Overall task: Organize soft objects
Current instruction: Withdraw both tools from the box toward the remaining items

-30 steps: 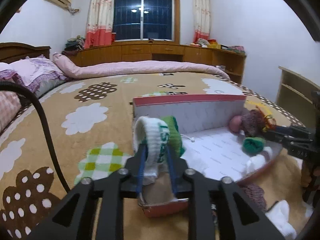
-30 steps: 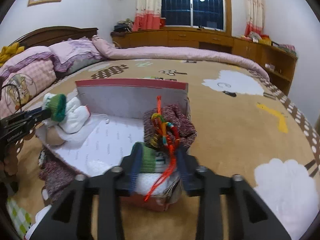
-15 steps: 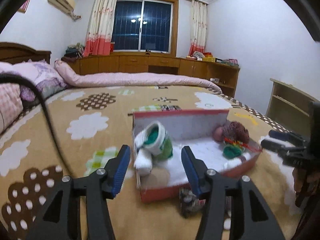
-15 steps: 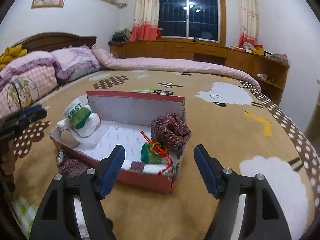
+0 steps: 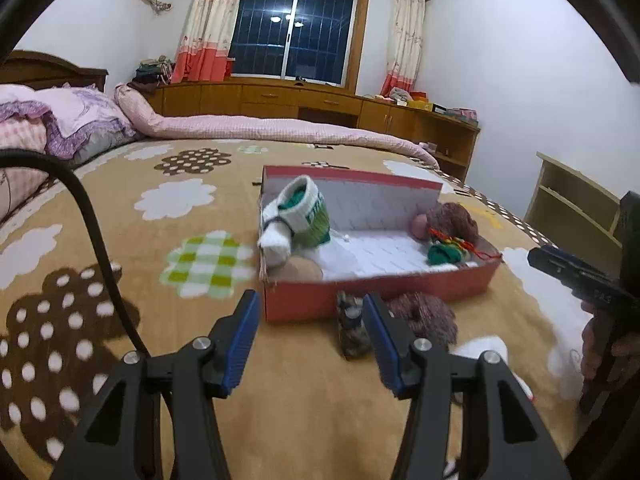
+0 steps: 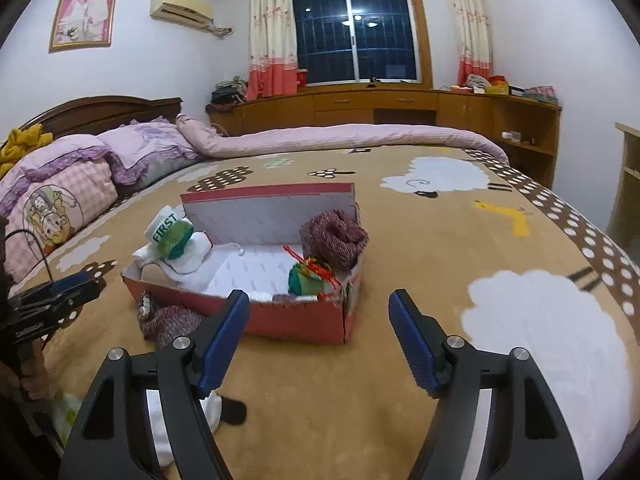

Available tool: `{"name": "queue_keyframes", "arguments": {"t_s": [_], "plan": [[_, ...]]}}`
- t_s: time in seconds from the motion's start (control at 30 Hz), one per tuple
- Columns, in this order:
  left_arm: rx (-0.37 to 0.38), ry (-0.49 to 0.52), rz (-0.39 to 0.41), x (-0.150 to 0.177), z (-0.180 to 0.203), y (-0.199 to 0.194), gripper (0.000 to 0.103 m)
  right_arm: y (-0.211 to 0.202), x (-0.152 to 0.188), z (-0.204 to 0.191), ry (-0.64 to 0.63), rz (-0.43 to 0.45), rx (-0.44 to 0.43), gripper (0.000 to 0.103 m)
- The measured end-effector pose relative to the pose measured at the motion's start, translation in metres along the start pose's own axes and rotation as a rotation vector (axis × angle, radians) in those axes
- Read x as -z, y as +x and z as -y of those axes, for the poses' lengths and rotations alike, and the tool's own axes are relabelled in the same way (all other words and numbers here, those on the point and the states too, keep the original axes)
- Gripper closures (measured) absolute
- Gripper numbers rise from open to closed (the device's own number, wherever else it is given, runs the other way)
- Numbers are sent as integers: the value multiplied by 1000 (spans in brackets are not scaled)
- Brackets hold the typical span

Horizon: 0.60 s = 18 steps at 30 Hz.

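Note:
A red cardboard box sits on the bed. Inside lie a white-and-green rolled sock at one end, a maroon knit roll and a small green roll with a red cord at the other. Outside the box lie a maroon knit piece, a dark patterned roll and a white sock. My left gripper is open and empty, short of the box. My right gripper is open and empty, also short of it.
The bed has a tan blanket with cloud and sheep patterns. Pink and purple pillows lie at the head. A pink quilt lies along the far side. Wooden cabinets line the window wall. A shelf stands at right.
Both grippers let go of their rolled socks in the box, opened wide and drew back and up from the box.

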<state>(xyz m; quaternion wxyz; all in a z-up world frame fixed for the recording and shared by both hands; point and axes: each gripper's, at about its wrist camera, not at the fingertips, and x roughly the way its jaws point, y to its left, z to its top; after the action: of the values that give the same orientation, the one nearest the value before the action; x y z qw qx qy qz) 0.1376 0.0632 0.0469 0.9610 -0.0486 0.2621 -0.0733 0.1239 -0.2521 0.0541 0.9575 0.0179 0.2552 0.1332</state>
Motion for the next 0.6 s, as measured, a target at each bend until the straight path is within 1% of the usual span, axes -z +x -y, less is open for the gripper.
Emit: {"name": "queue_keyframes", "arguments": {"t_s": [0.13,0.3,0.43,0.53,0.6], "plan": [[-2,-22,-3,13,0,-17,47,-7,14,3,42,-19,-2,29],[6,-85,-5,29,-7,-39,47,-16,28,3,79,-49,-6,29],[14,-131,-46,43,-8,-45,47,-29,36,4,78,-47,-18,29],[22,-125,-63,51,-3,-48,47,-30,43,5,96,-71,-5,29],[27,-111,-80,56,4,-48,47,-31,45,6,98,-72,17,29]]}}
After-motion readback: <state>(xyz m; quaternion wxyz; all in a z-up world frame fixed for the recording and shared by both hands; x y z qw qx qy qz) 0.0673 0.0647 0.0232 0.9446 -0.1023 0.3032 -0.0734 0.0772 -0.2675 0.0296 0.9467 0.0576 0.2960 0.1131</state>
